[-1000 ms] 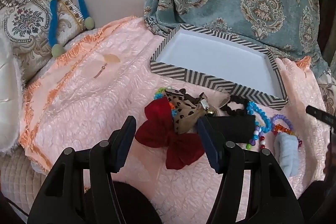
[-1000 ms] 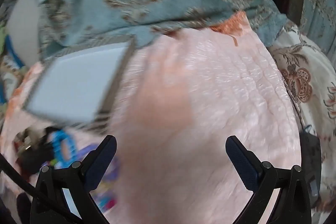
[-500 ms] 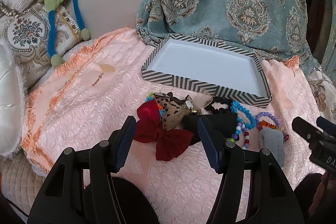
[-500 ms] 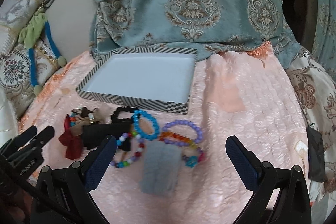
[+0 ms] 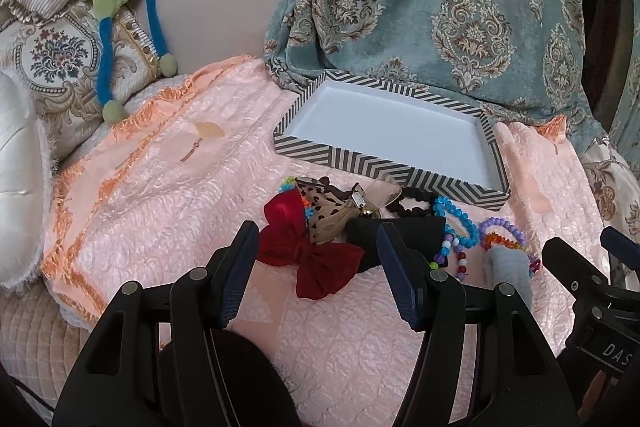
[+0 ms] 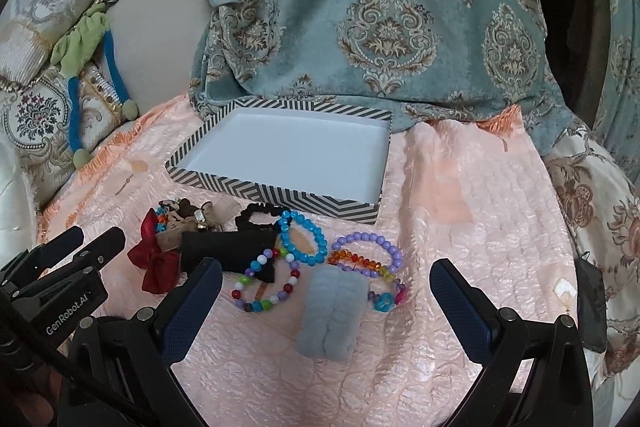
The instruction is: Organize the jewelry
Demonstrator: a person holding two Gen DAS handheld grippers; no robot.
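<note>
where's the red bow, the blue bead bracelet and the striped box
red bow (image 5: 316,259), left wrist view, centre knot
blue bead bracelet (image 6: 320,239), right wrist view, right-hand beads
striped box (image 6: 280,195), right wrist view, front wall

Striped box (image 6: 276,195), white inside, empty, flat on the pink quilt. Just in front: red bow (image 6: 154,259), leopard bow (image 5: 326,213), black bow (image 6: 228,251), blue bead bracelet (image 6: 302,237), purple bracelet (image 6: 366,247), multicolour bracelet (image 6: 264,285), grey fuzzy piece (image 6: 332,315), some overlapping.

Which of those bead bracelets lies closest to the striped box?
The bright blue bead bracelet. Its ring nearly reaches the striped box, while the lilac bead bracelet and multicoloured bead bracelet lie farther off.
</note>
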